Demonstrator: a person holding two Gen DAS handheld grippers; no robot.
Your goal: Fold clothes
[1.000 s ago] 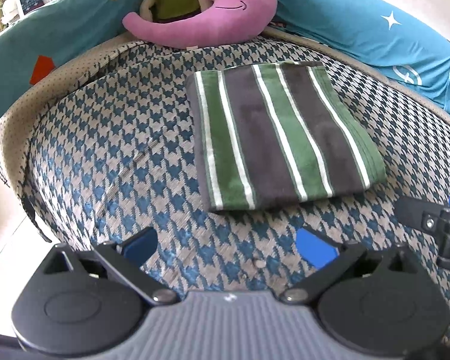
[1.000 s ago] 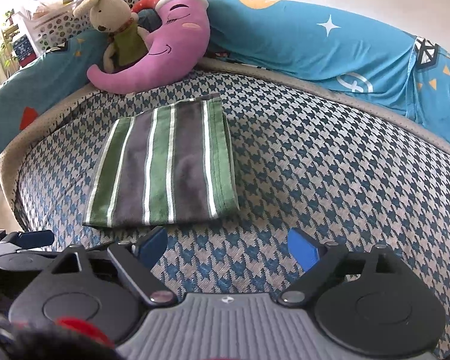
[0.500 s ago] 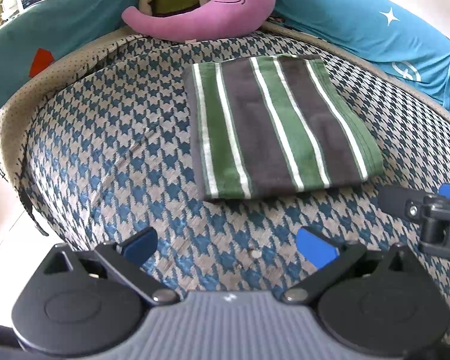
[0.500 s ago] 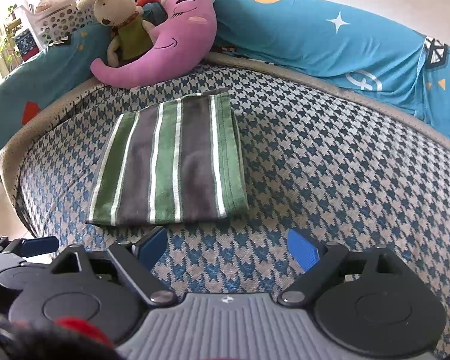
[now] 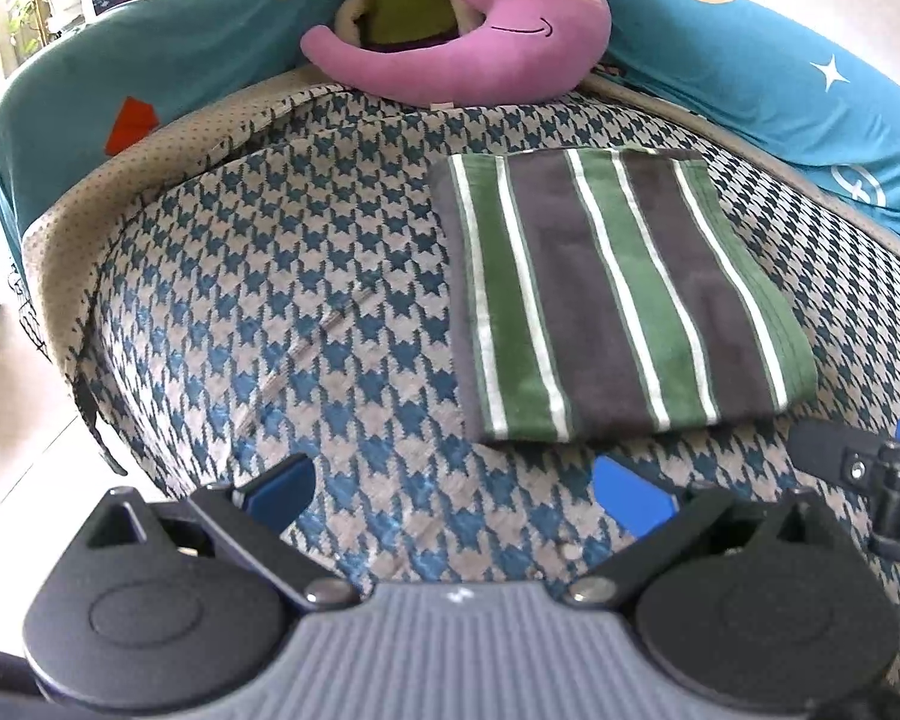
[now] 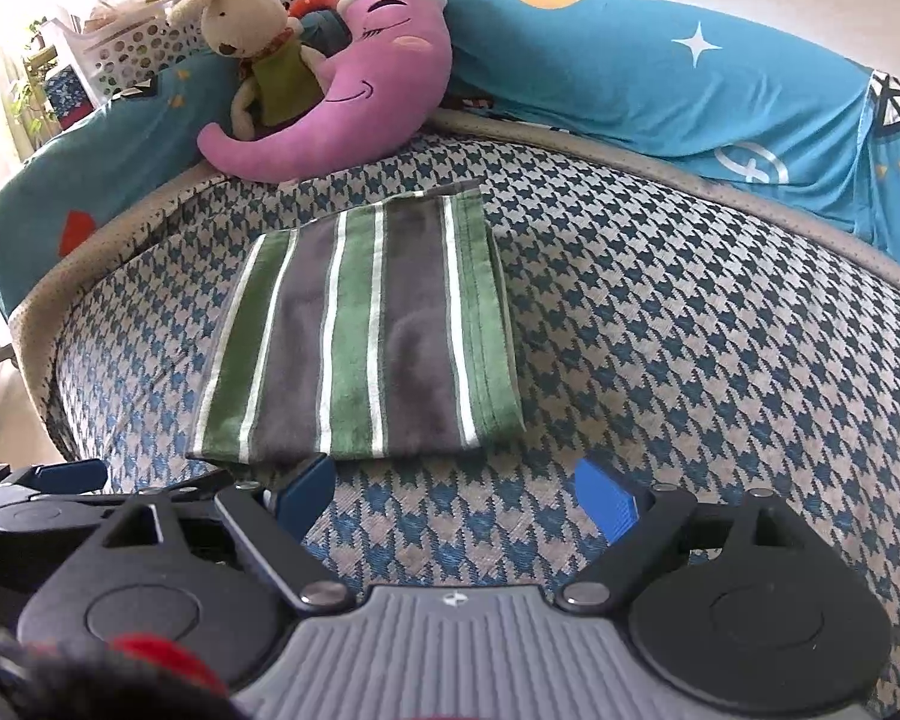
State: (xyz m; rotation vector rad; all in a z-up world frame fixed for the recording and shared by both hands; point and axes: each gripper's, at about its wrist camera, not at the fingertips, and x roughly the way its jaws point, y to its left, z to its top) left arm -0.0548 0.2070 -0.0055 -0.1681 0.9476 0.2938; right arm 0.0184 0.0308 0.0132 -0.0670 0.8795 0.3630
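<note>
Blue pads spread wide on the left claw [image 5: 453, 489], nothing between them, hovering over bare houndstooth cover [image 5: 258, 312]. Same on the right claw [image 6: 456, 498]: spread, empty, left pad just short of the near edge of the striped cloth [image 6: 366, 342]. Lying flat mid-bed, folded into a neat rectangle, edges stacked along the right side. Beyond it, pink moon pillow [image 6: 354, 96] and stuffed rabbit [image 6: 252, 36] against the blue bumper [image 6: 660, 78]. Looks nearly done; if another fold is wanted, best to pinch both near corners together, lift low, carry evenly toward the far edge, keeping layers aligned.
</note>
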